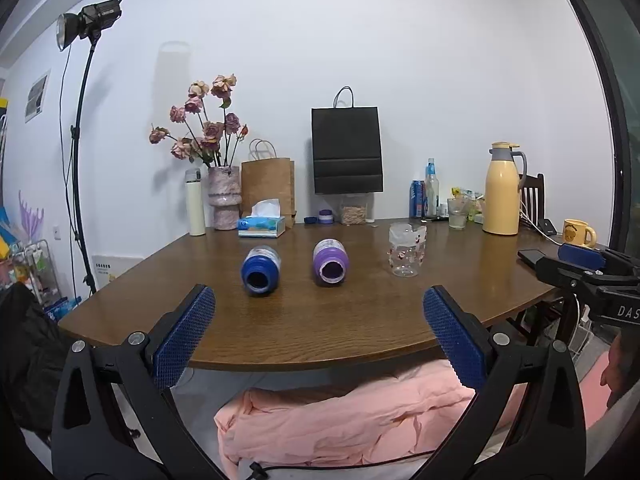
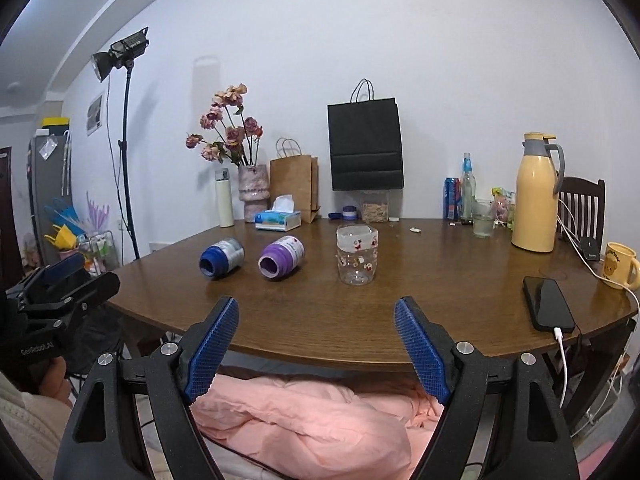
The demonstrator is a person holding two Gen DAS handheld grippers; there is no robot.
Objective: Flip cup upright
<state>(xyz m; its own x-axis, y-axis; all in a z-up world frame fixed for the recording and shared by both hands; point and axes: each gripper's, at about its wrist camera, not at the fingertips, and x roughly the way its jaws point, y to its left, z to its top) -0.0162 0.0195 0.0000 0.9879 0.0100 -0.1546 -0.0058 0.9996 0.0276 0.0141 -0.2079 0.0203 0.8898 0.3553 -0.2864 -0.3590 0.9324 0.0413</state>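
Note:
A blue cup (image 1: 261, 270) and a purple cup (image 1: 330, 262) lie on their sides on the brown table (image 1: 320, 328), mouths toward me. They also show in the right wrist view: blue cup (image 2: 221, 257), purple cup (image 2: 281, 257). A clear glass cup with a small printed pattern (image 1: 407, 249) (image 2: 357, 254) stands to their right, mouth down as far as I can tell. My left gripper (image 1: 319, 312) is open and empty, held before the table's front edge. My right gripper (image 2: 316, 322) is open and empty too, short of the glass cup.
Along the back stand a white flask (image 1: 195, 202), flower vase (image 1: 224, 196), tissue box (image 1: 261, 224), paper bags (image 1: 346, 148), bottles, a yellow jug (image 1: 503, 190) and yellow mug (image 2: 619, 265). A phone (image 2: 548, 304) charges at right. Pink bedding (image 1: 340, 420) lies under the table.

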